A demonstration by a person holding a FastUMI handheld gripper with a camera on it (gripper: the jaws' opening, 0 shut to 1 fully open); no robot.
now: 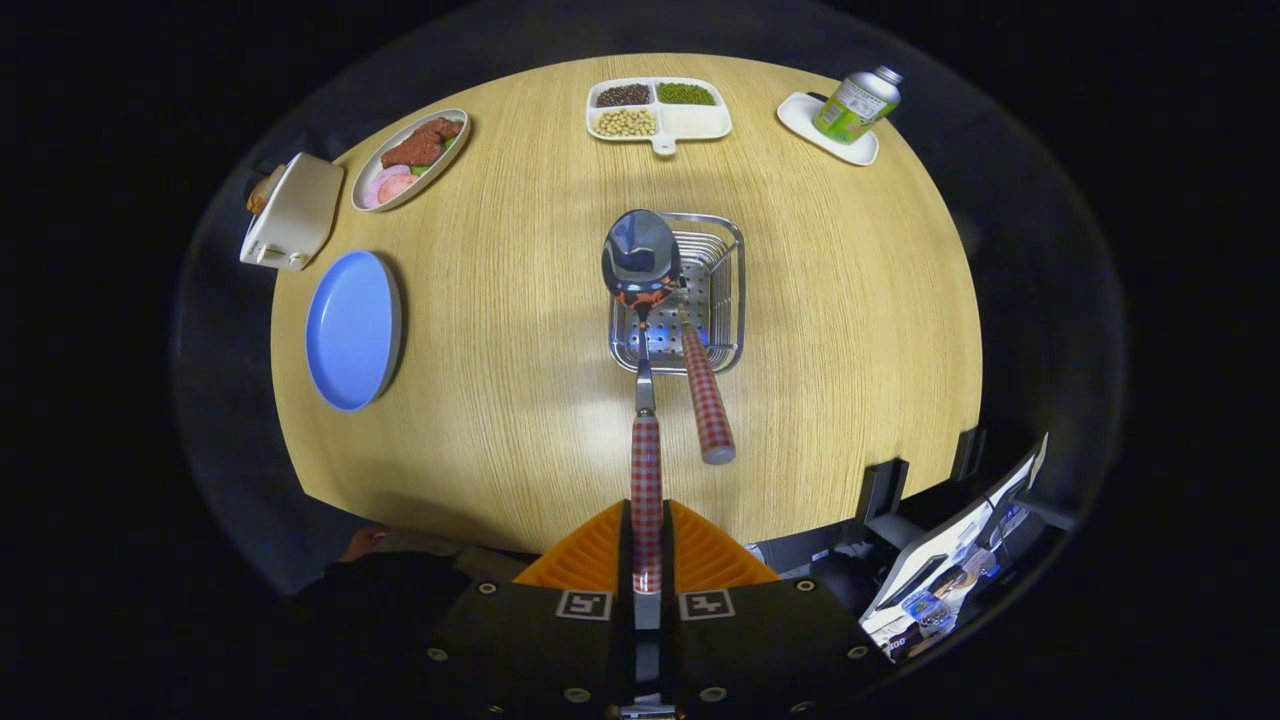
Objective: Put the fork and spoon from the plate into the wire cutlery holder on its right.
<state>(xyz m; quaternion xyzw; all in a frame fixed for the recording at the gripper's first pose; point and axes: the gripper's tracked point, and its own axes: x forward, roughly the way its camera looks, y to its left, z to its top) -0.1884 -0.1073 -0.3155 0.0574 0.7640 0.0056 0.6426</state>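
The tongs [647, 540] are closed on the red-and-white checked handle of the spoon [642, 300], both fingers pressing the handle between them. The spoon runs straight ahead from the fingers, its shiny bowl held over the near-left part of the wire cutlery holder [725, 300], which stands on the round wooden bench [500, 330] just beyond the tongs. The fork [705, 390] already sits in the holder, its head down among the wires and its checked handle leaning out over the near rim, just right of the spoon's shaft.

One blue plate [352, 328] lies bare at the left of the bench, well apart from the holder. Farther left and beyond it stands one cream toaster [292, 210] at the bench edge, and beside that one oval dish [410, 158] with slices of meat and some greens. At the far side lies one white divided tray [660, 108] with four compartments: three hold beans or grains of dark, green and pale kinds. At the far right one green can [856, 103] rests tilted on a small white dish [800, 115]; its label is too small to read.

One spoon, one fork, one holder are counted.
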